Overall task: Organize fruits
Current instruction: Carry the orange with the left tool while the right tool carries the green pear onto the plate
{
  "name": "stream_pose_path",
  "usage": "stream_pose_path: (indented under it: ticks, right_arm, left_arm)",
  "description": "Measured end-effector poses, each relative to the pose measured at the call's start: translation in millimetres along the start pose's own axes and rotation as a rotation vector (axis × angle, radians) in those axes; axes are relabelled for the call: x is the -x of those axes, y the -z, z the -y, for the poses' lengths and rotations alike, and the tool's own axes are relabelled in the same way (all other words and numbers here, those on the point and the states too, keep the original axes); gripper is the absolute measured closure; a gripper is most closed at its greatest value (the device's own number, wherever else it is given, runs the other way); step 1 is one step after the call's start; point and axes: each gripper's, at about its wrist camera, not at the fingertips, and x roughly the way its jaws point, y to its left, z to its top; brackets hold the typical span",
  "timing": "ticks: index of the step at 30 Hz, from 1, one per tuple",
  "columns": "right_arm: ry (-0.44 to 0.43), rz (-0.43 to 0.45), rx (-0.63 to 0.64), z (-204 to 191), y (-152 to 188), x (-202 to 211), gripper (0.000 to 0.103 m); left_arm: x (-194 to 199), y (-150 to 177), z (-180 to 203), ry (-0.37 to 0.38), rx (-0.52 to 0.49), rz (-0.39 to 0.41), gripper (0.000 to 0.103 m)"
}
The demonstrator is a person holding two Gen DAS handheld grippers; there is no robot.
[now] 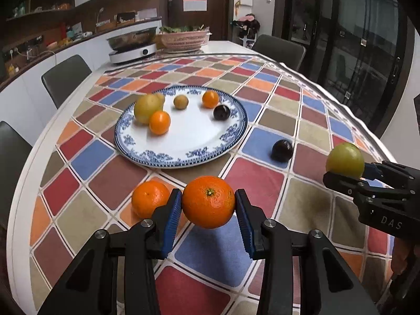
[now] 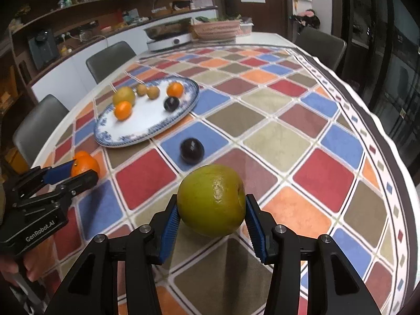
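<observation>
Orange (image 1: 208,201) between left gripper (image 1: 208,207) pads, off the tablecloth (image 1: 260,181)

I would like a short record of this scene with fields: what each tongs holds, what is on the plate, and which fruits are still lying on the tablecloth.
left tongs: shut on an orange
right tongs: shut on a green apple
plate: blue and white rim; holds a yellow-green fruit, two small oranges, two small brownish fruits, one dark plum
loose on tablecloth: second orange beside the left tongs, dark plum near the plate
</observation>
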Motion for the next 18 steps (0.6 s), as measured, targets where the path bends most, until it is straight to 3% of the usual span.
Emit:
stream_pose_path:
  ticks: [9, 18]
  right_arm:
    - [-0.071, 0.056, 0.076, -21, -30, 18, 0.054]
    - [-0.143, 0.046, 0.158, -45, -66, 1, 0.054]
  left_arm:
    - [19, -22, -11, 0.003, -0.006, 0.045, 0.062]
    - [14, -49, -32, 0.018, -0.030, 0.075, 0.062]
